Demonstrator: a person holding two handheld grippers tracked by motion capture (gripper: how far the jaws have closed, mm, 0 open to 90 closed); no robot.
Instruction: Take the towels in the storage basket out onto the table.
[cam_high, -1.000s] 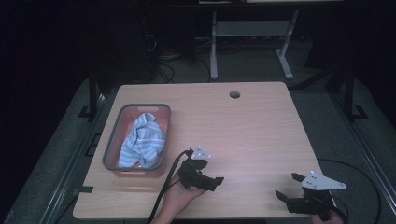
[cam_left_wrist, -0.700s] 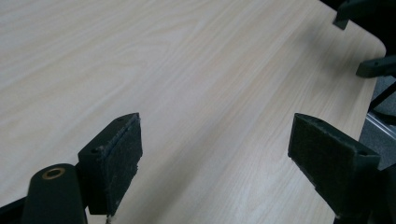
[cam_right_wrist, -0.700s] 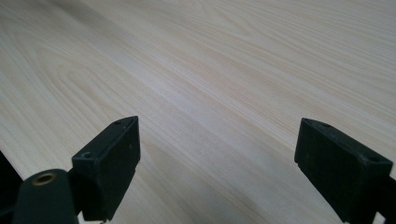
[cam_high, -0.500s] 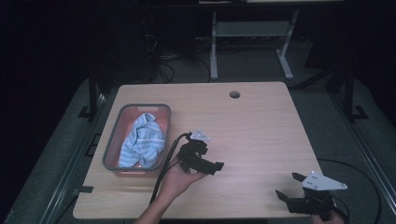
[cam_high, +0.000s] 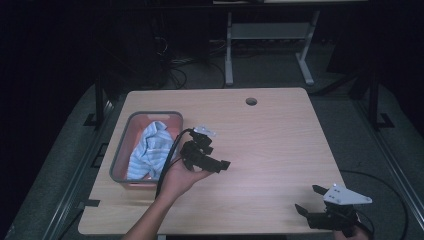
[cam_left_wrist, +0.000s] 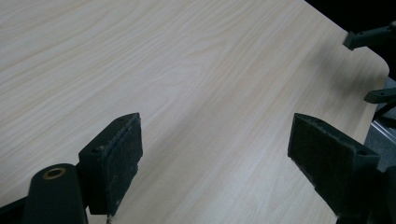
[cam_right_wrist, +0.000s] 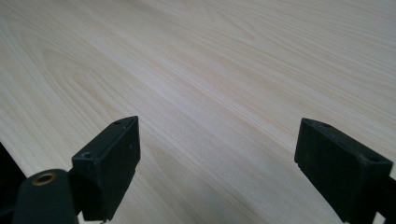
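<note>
Dim, dark surroundings; table (cam_high: 280, 145) softly lit, close tongs slightly blurred.

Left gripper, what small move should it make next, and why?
Probably swing the left gripper left toward the blue striped cloth in the grey-rimmed bin. Its fingers are open and hold nothing, it points away from the bin across the bare table, and the cloth is the one loose thing there to pick up.
</note>
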